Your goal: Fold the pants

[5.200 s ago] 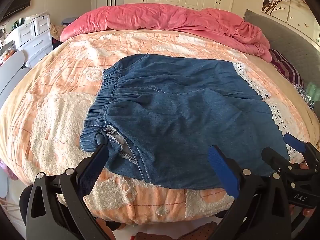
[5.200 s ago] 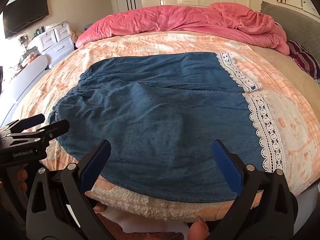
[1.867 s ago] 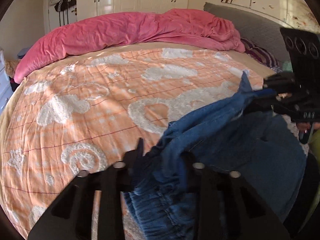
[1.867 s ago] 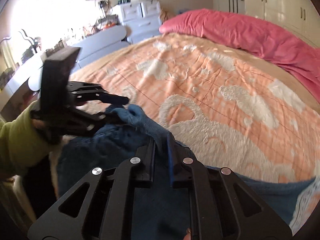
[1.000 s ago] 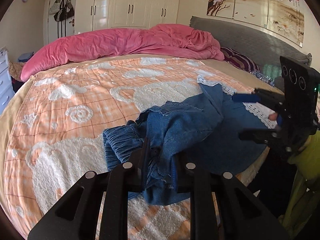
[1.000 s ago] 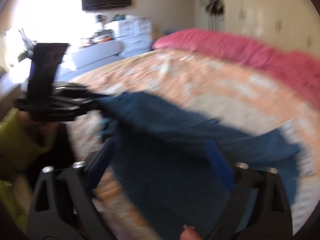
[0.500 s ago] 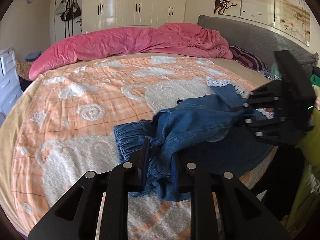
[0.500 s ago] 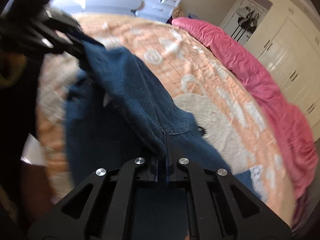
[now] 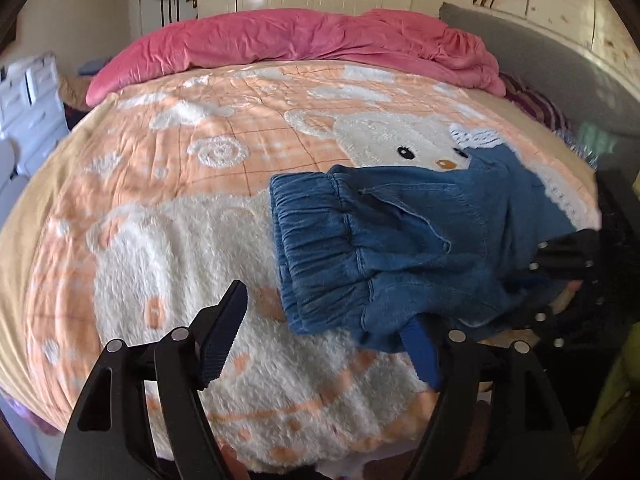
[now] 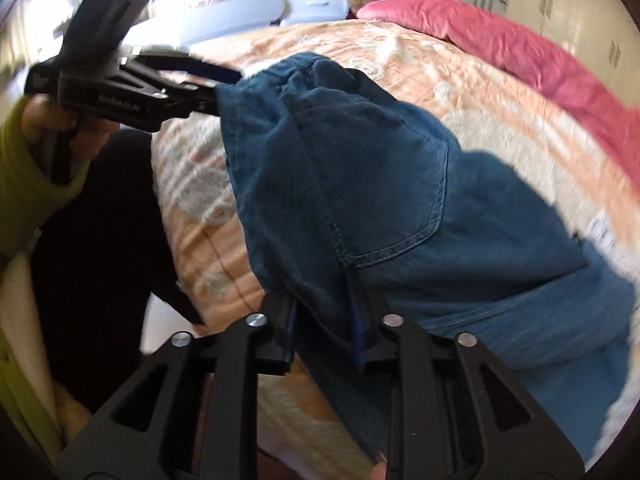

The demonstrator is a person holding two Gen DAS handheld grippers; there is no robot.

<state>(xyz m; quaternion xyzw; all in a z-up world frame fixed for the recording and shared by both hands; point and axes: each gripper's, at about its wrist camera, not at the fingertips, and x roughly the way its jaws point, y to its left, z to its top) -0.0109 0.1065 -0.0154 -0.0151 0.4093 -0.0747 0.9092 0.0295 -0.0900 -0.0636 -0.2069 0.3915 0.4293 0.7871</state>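
Note:
The blue denim pants [image 9: 400, 248] lie doubled over on the peach blanket, with the elastic waistband [image 9: 312, 232] on the left of the pile and the lace hem [image 9: 560, 200] at the right. My left gripper [image 9: 320, 340] is opening wide in front of the waistband; its right finger [image 9: 420, 352] sits under the denim's near edge and nothing is clamped. In the right wrist view a fold of the pants [image 10: 360, 184] runs up between the fingers of my right gripper [image 10: 324, 332], whose jaws are opening slightly with the cloth still filling the gap. The left gripper [image 10: 216, 88] stands at the denim's far corner.
A pink duvet [image 9: 304, 44] is bunched along the far side of the bed. White drawers [image 9: 28, 100] stand at the left and a grey headboard [image 9: 540, 64] at the right. A person's yellow-green sleeve [image 10: 24, 192] and dark clothing fill the near bed edge.
The left gripper has opened and let go of the waistband, which now rests on the blanket. The right gripper came down with its fold, and its fingers have parted a little.

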